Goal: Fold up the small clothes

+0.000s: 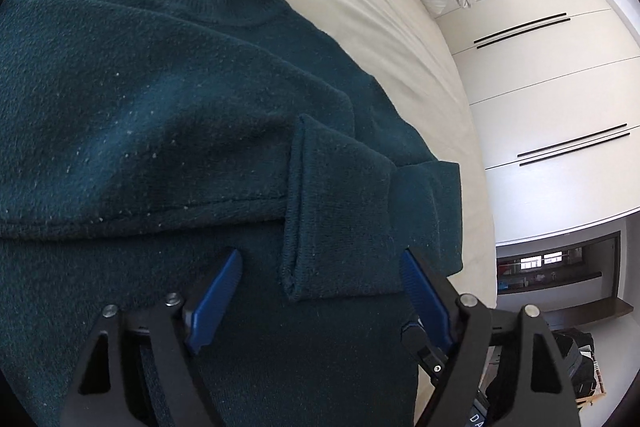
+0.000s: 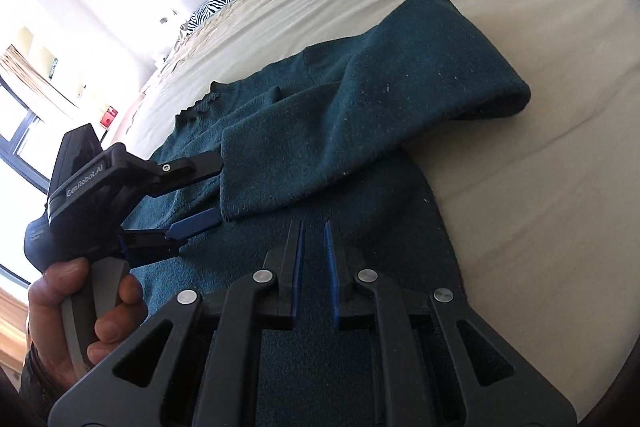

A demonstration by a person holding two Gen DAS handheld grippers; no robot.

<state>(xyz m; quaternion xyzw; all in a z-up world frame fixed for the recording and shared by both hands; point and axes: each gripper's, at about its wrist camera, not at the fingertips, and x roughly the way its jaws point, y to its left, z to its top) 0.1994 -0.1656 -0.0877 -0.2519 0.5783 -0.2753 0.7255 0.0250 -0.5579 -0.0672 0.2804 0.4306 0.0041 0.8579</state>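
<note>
nearest, the right gripper (image 2: 313,227) hovers narrowly parted over a dark teal knit sweater (image 1: 168,99) on the cream bed sheet (image 2: 520,187); beyond, the left gripper (image 1: 320,267), marked "genrobot.ai", gapes wide at its folded sleeve cuff (image 1: 336,211).

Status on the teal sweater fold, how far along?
Done: both sleeves of the dark teal knit sweater lie folded across its body on the cream bed sheet. In hand: nothing; the left gripper is open at a sleeve cuff, the right gripper is nearly closed, holding nothing. Left: folding the body up.
</note>
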